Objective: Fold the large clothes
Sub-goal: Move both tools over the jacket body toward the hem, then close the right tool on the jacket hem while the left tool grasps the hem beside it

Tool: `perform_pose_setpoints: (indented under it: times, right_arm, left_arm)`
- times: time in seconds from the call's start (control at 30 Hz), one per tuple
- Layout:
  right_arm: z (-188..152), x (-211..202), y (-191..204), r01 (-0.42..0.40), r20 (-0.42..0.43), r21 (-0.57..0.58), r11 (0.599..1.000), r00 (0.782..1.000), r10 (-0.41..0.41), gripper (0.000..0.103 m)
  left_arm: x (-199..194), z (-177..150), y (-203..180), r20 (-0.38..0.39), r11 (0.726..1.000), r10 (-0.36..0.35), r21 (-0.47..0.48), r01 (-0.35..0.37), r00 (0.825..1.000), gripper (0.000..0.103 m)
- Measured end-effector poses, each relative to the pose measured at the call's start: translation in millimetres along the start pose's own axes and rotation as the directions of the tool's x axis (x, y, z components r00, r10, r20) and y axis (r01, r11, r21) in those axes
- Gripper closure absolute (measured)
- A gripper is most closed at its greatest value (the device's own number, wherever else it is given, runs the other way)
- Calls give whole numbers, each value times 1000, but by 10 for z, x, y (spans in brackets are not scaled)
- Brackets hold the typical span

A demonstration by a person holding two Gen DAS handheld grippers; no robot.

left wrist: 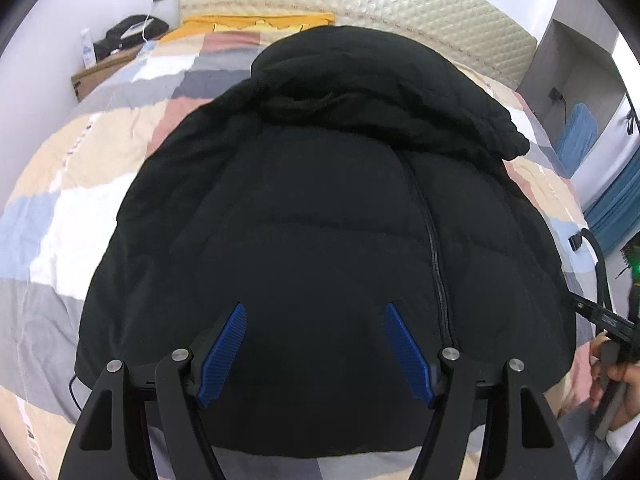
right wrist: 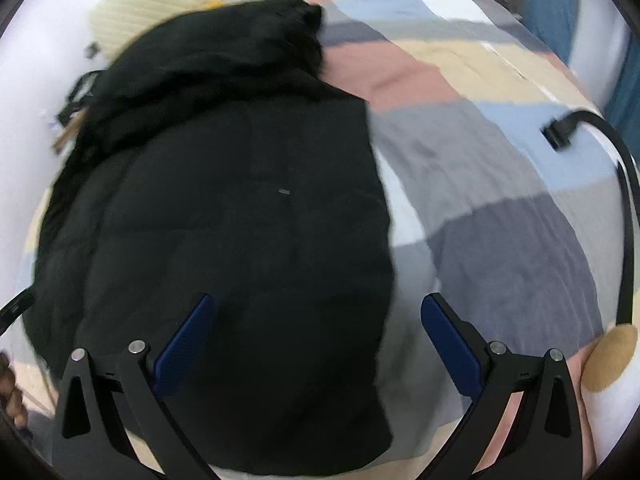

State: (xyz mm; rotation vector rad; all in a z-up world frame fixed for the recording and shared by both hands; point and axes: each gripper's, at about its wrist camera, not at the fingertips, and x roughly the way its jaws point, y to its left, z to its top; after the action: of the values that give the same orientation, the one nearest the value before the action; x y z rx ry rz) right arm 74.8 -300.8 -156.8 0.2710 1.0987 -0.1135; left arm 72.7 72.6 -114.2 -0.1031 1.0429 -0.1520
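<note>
A black puffer jacket (left wrist: 320, 208) lies flat on the bed, hood toward the headboard, zipper (left wrist: 434, 248) running down its middle. It also fills the left of the right wrist view (right wrist: 224, 208). My left gripper (left wrist: 316, 312) is open and empty, hovering over the jacket's near hem. My right gripper (right wrist: 318, 308) is open and empty, over the jacket's right edge, its right finger above the quilt. The right wrist view is blurred by motion.
A patchwork quilt (left wrist: 80, 208) covers the bed, also in the right wrist view (right wrist: 500, 184). A padded cream headboard (left wrist: 380, 4) and yellow pillow (left wrist: 260, 22) are at the far end. A black cable (right wrist: 624, 200) hangs at right. A cardboard box (left wrist: 104, 72) stands at far left.
</note>
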Motion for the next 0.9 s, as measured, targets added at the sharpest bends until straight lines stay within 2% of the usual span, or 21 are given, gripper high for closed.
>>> perform_pose_setpoints:
  times: [0.1,0.2,0.37,0.43,0.53,0.6,0.7,0.77,0.8,0.9]
  right_arm:
    - [7,147,-175,-46,-68,109,993,996,54,1]
    - [-58,278,-394,-88,-123,268,959,985,124,1]
    - [-255,446,-623,-177,-161,472,863,946,282,0]
    - [-333,511,-617,-219,-179,508,833,919,350,0]
    - [-364,472,-470,-281,-189,475,834,893,409,0]
    - [-362,413,-372,-293,-185,432,853,897,402,0]
    - [-332,260,-339,-366,-114,410,835,888,445,0]
    - [-281,40,-288,-468,-8,361,806,863,505,0]
    - [-284,-70,-248,-521,35,333,786,840,542,1]
    - [-318,-272,-193,-586,102,281,761,806,583,5]
  left_arm:
    - [-30,-16,-10,1,1000,2,15,-2,1000,31]
    - [-11,-35,5,-11,1000,-2,12,2,1000,31]
    - [23,-38,18,-23,1000,3,9,-2,1000,31]
    - [27,-40,20,-25,1000,5,11,-5,1000,31]
    - [34,-44,23,-28,1000,6,7,-6,1000,31]
    - [44,-48,27,-31,1000,8,4,-8,999,31]
    - [60,-49,57,-38,1000,3,-7,-3,999,31]
    - [65,-53,72,-41,1000,-1,-9,0,999,31]
    - [66,-54,81,-41,1000,1,-10,-1,999,31]
    - [83,-53,100,-47,1000,-6,-17,5,999,31]
